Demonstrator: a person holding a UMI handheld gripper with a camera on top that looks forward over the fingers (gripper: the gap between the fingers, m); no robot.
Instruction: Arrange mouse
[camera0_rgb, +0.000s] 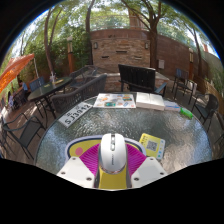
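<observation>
While its long axis runs straight ahead along the fingers, the white computer mouse (113, 152) lies between the two gripper fingers with its narrower end pointing away from the camera, toward the far side of the table. Magenta pads (90, 160) flank it on both sides; the gripper (113, 166) stands moderately open, and whether the pads actually press on the mouse cannot be told. A yellow part lies directly under the mouse's near end.

Support: a round glass patio table (70, 138) with a mottled, reflective top. Just ahead and to the right of the fingers sits a small yellow-and-white card (150, 145). Bare glass extends ahead of the mouse to the middle of the table.

Far side of the table: a white strip with dark lettering (76, 113), a colourful printed sheet (114, 101), a white flat box (152, 100) and a small green object (186, 113); behind these stands a dark monitor (136, 77).

Surroundings: an outdoor patio with dark metal chairs (52, 98) around the table rim, a brick wall (118, 46), trees (150, 14) overhead and an orange canopy (16, 70) to the left.
</observation>
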